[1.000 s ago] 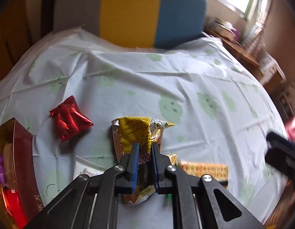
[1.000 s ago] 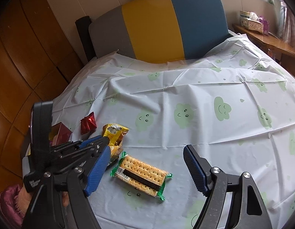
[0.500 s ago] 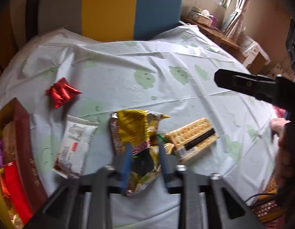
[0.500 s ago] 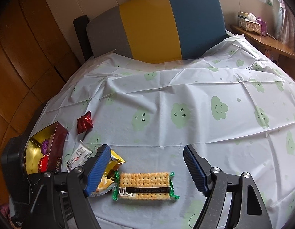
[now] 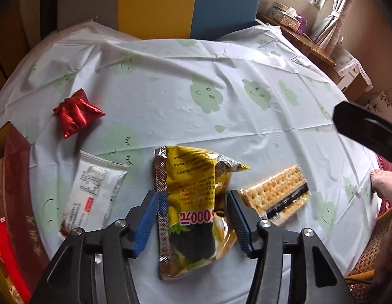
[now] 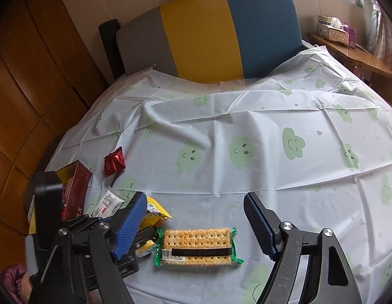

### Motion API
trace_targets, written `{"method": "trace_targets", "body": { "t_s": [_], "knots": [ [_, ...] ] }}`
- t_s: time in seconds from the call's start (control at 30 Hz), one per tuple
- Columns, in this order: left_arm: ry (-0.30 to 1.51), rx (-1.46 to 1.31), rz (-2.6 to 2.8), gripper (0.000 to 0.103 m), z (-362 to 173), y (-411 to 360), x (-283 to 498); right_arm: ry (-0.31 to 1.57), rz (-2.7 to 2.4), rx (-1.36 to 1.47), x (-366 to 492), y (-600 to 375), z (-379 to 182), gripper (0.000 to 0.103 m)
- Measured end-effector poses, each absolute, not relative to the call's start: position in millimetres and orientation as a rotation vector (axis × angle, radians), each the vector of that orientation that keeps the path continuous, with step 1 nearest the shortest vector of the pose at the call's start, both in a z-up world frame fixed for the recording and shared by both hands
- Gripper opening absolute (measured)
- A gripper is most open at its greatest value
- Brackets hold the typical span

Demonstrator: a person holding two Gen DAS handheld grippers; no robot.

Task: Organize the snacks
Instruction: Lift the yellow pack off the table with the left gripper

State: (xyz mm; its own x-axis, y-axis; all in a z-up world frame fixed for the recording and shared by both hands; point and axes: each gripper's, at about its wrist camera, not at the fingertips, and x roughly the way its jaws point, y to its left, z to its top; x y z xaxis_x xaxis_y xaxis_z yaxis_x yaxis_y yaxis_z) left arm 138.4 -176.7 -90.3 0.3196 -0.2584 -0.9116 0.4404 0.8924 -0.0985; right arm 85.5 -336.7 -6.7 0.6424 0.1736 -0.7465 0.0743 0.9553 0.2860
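A yellow snack packet [image 5: 193,182] lies flat on the cloud-print tablecloth [image 5: 221,81]. My left gripper [image 5: 193,195] straddles it, jaws opening, and the blue pads stand just clear of its sides. To its right lies a clear cracker pack [image 5: 277,192]. In the right wrist view the cracker pack [image 6: 196,244] sits just below my right gripper [image 6: 194,197], which is open and holds nothing. The yellow packet [image 6: 155,211] peeks out behind that gripper's left finger.
A white packet [image 5: 94,192] and a red foil packet [image 5: 77,112] lie left of the yellow one. A dark red box [image 5: 13,202] with several snacks sits at the table's left edge. A grey, yellow and blue seat back [image 6: 208,33] stands behind the table.
The left gripper's jaws have gone from shut on the yellow packet to spread apart, and the packet now rests on the cloth. The cracker pack turned from slanted to level. The right gripper stayed still.
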Motion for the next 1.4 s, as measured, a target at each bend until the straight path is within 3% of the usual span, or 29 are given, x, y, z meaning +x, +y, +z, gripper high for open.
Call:
{"method": "trace_targets", "body": {
  "t_s": [0.07, 0.13, 0.23, 0.7, 1.0, 1.4],
  "knots": [
    [1.152, 0.168, -0.457, 0.053, -93, -176, 137, 0.874, 0.054, 0.305, 86, -337, -7, 0.079],
    [1.144, 0.165, -0.465, 0.036, -93, -174, 133, 0.876, 0.053, 0.31, 87, -338, -7, 0.079],
    [1.115, 0.194, -0.478, 0.031, -90, -172, 115, 0.879, 0.053, 0.3, 87, -337, -8, 0.079],
    [0.881, 0.34, -0.502, 0.031, -89, -131, 11, 0.965, 0.174, 0.181, 88, -300, -32, 0.079],
    [0.883, 0.211, -0.553, 0.033, -98, -116, 20, 1.051, 0.36, 0.131, 103, -257, -42, 0.068],
    [0.85, 0.15, -0.612, 0.034, -102, -108, 21, 1.092, 0.471, 0.025, 209, -165, -36, 0.068]
  ]
}}
